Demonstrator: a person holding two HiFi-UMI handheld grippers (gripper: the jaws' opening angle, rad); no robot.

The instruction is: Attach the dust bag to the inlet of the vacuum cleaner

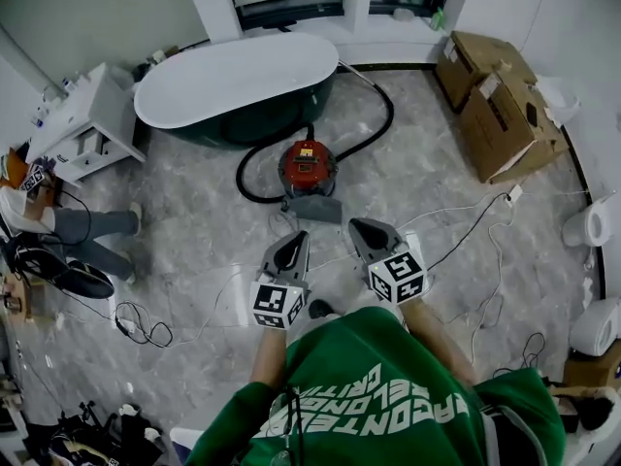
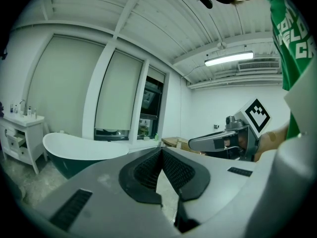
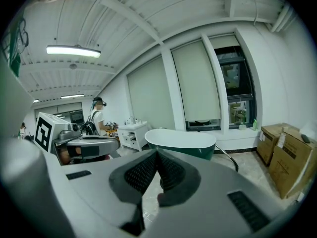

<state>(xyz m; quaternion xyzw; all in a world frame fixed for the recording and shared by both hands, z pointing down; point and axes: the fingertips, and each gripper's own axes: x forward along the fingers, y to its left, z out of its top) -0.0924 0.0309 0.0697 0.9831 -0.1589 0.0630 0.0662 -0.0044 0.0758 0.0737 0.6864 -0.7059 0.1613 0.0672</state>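
Note:
A red canister vacuum cleaner [image 1: 309, 166] stands on the marble floor in the head view, with its black hose [image 1: 374, 129] looping round behind it. A grey rectangular piece [image 1: 312, 209] lies against its near side; I cannot tell whether it is the dust bag. My left gripper [image 1: 302, 236] and right gripper [image 1: 356, 225] hover side by side just short of that piece, both pointing at it. Each is shut with nothing between its jaws. The left gripper view shows its jaws meeting at the tip [image 2: 161, 151], and the right gripper view [image 3: 157, 153] shows the same. Neither gripper view shows the vacuum.
A white and green bathtub [image 1: 238, 81] stands behind the vacuum. Cardboard boxes [image 1: 500, 105] sit at the right and a white cabinet [image 1: 85, 124] at the left, beside a seated person [image 1: 68, 226]. Thin cables [image 1: 466, 231] trail over the floor around my feet.

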